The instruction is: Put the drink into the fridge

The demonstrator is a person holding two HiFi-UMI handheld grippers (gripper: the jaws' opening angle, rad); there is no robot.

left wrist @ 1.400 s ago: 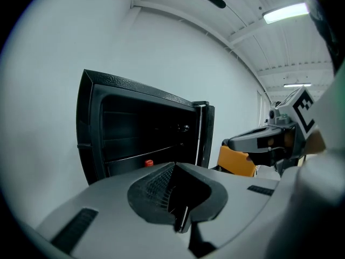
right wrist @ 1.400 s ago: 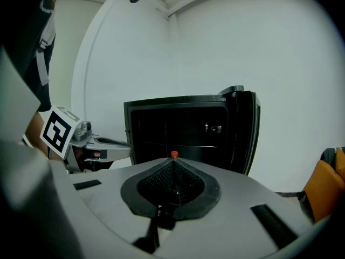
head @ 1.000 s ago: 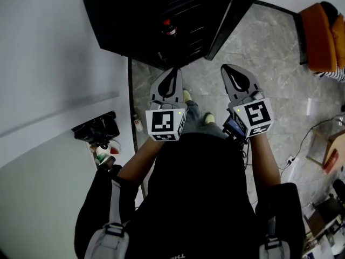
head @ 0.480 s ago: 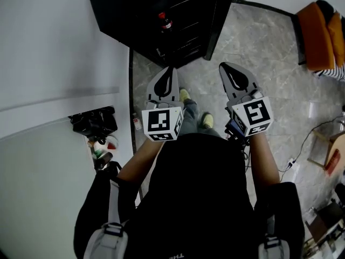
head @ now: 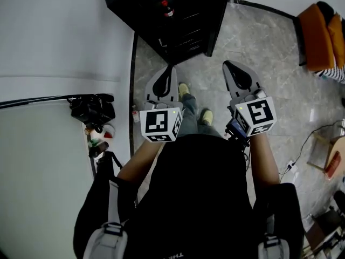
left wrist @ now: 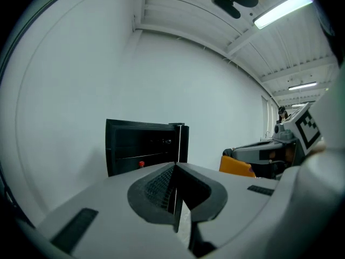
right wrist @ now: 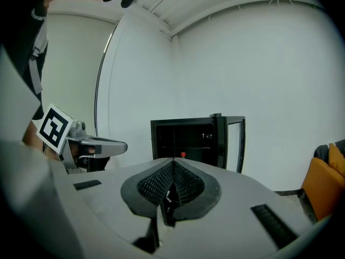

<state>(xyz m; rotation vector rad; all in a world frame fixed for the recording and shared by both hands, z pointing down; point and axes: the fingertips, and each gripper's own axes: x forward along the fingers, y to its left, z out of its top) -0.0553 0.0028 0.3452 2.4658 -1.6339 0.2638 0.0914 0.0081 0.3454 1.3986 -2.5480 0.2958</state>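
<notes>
Grey stone floor (head: 269,58) is bare between the person and the black fridge (head: 137,4). The fridge backs onto the white wall (head: 54,36), with its door (head: 218,18) open on the right. Orange chair (head: 321,28) is well off at the right edge. Left gripper (head: 171,72) and right gripper (head: 229,68) have jaws closed and empty, short of the fridge. Red-capped drink (head: 167,8) sits on a shelf inside the fridge.

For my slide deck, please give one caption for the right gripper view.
Shut, empty right gripper faces the open black fridge, a red-capped drink inside.
</notes>
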